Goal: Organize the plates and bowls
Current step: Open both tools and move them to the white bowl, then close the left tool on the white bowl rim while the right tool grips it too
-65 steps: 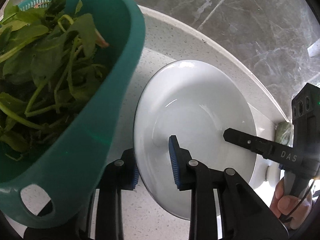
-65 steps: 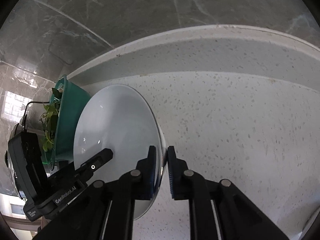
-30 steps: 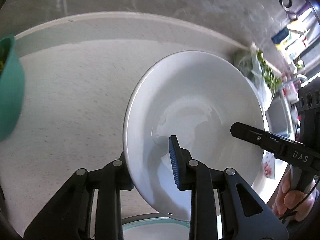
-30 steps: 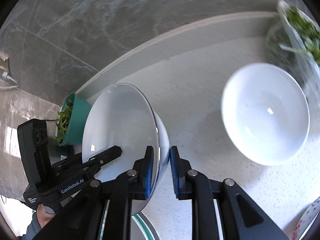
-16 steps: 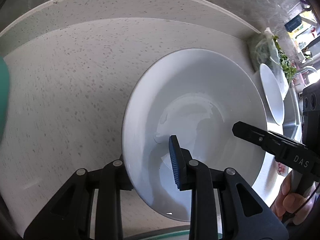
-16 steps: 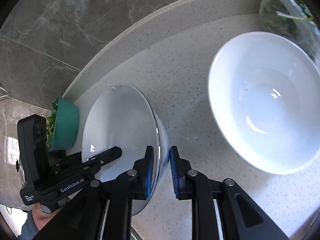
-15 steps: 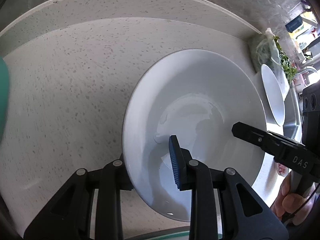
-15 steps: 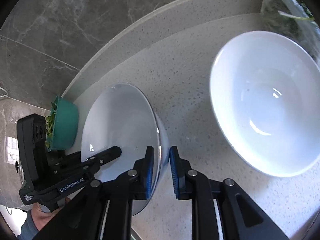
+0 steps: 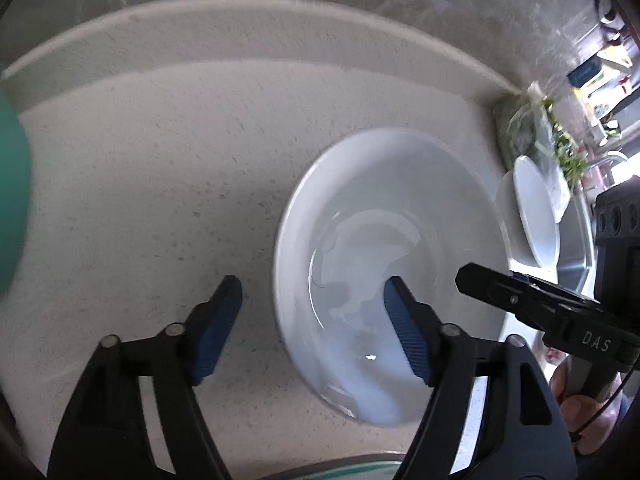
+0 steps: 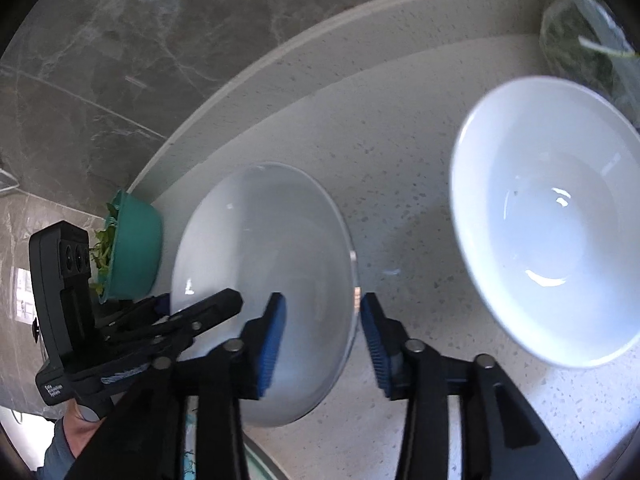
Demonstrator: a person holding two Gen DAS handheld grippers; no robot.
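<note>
Both our grippers are opening: the left gripper (image 9: 312,312) and right gripper (image 10: 322,326) each straddle a rim of the white plate (image 9: 396,256) without pressing it. It sits on the countertop (image 9: 160,160), near a white bowl (image 10: 556,216).

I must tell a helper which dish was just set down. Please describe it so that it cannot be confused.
On the speckled countertop, two white dishes sit. It is the shallow plate nearer the teal basket, not the deeper bowl beside the bagged greens.

The speckled table (image 10: 400,128) carries a white plate (image 10: 264,288), a white bowl (image 10: 552,216), a teal colander (image 10: 134,248) and bagged greens (image 10: 580,40).
</note>
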